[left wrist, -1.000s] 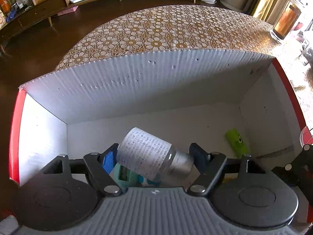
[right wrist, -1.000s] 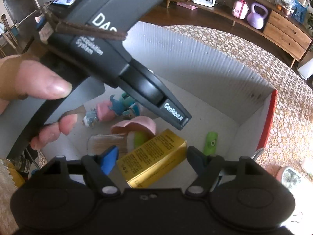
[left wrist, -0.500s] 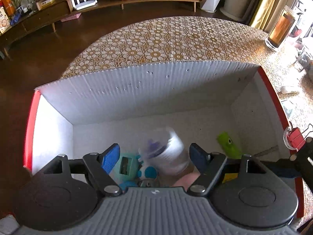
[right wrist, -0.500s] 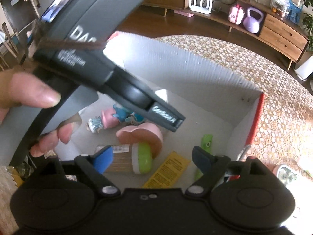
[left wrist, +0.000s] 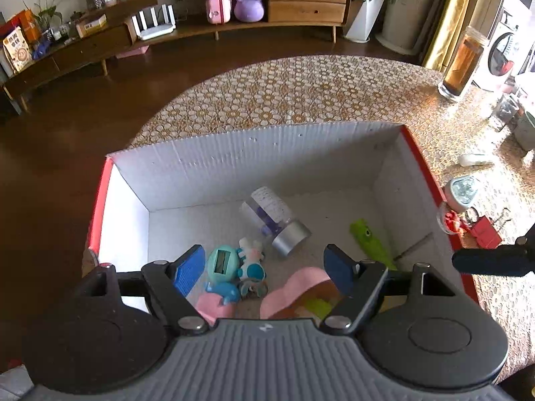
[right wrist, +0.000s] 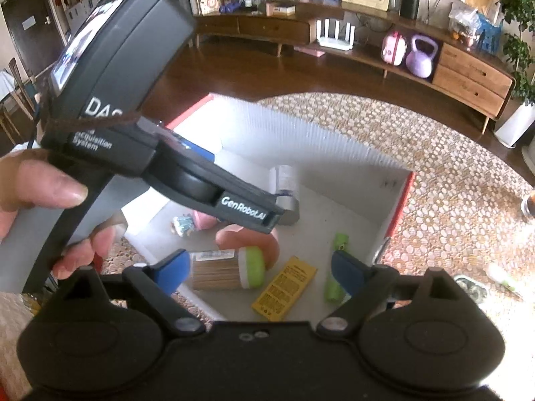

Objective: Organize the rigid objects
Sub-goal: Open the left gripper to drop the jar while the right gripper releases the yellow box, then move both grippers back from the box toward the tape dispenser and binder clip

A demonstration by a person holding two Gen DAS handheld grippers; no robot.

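Note:
A white cardboard box with red outer sides holds the objects. On its floor lies a clear bottle with a silver cap, beside a teal toy and a green toy. My left gripper hangs open above them, empty. In the right wrist view a yellow carton lies flat in the box next to a stick canister with a green lid. My right gripper is above them, its jaws opening, with nothing pressed between the pads.
The box sits on a table with a patterned cloth. A tall glass jar, a small glass dish and a red clip lie to its right. A person's hand holds the left gripper's body.
The left gripper let go of the bottle, which dropped onto the box floor. The right gripper released the yellow carton into the box. Both grippers rose away from the box.

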